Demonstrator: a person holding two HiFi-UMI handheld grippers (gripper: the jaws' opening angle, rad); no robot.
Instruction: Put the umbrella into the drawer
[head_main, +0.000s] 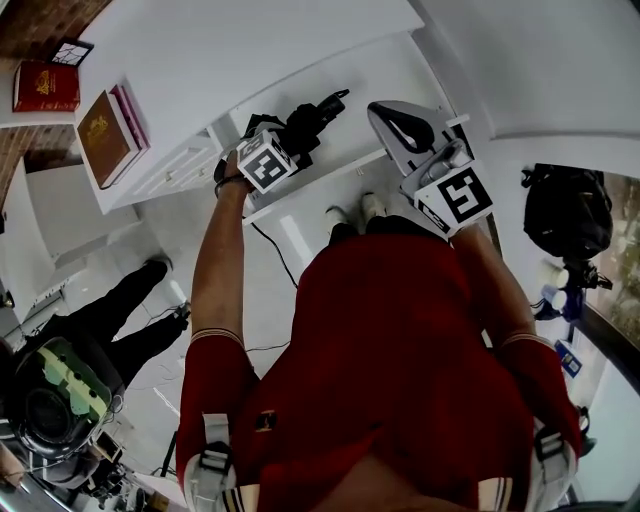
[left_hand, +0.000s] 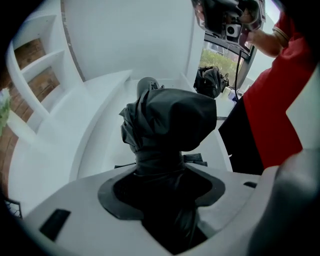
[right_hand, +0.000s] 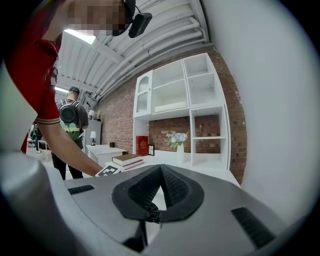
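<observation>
Pointing steeply down, the folded black fabric umbrella (left_hand: 167, 125) is gripped by the left gripper (left_hand: 167, 195), its long axis aimed along the jaws into the open white drawer (left_hand: 100, 120) just beneath, while the right gripper (right_hand: 160, 172) is seen closed and empty alongside.

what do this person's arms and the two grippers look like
Both arms come out of short red sleeves with striped cuffs; a dark strap circles the left wrist. The left gripper and right gripper have pale grey bodies with dark pads on the fingers. Each carries a white cube printed with black square markers.
</observation>
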